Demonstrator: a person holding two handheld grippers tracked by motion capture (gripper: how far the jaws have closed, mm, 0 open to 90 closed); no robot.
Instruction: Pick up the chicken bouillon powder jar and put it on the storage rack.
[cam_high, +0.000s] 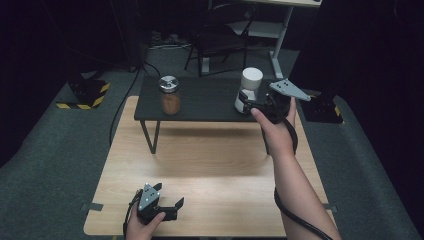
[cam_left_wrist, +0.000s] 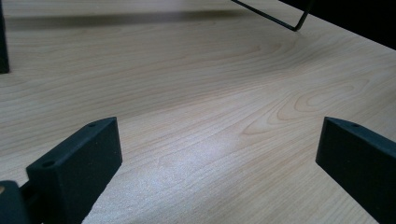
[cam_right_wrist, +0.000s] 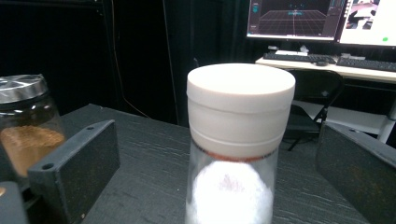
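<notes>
The right gripper (cam_high: 248, 106) is up at the white-lidded jar (cam_high: 248, 89), which stands on the right part of the dark raised shelf (cam_high: 200, 100) at the far side of the wooden table (cam_high: 210, 170). In the right gripper view the jar (cam_right_wrist: 238, 140) sits between the two black jaws, which stand wide apart w/ a clear gap each side, so the gripper is released and not yet gripping. White powder shows thru the clear body under the lid.

Step in hand, as I judge it: closing on the jar for a pickup. To do it well: keep the jar centred between the jaws, bring them down onto the clear body below the lid rather than the lid itself (lid could twist or slip), keep the gripper level, then squeeze evenly so the jar doesn't tip or skid on the shelf. Lift straight up.

Jar w/ the metal lid (cam_high: 169, 95), brown powder inside, stands well apart to the left on the same shelf, no risk of a knock.

Left gripper (cam_high: 170, 205) rests low over the near table edge, jaws spread, holding nothing; wood grain (cam_left_wrist: 210, 116) shows between them
</notes>
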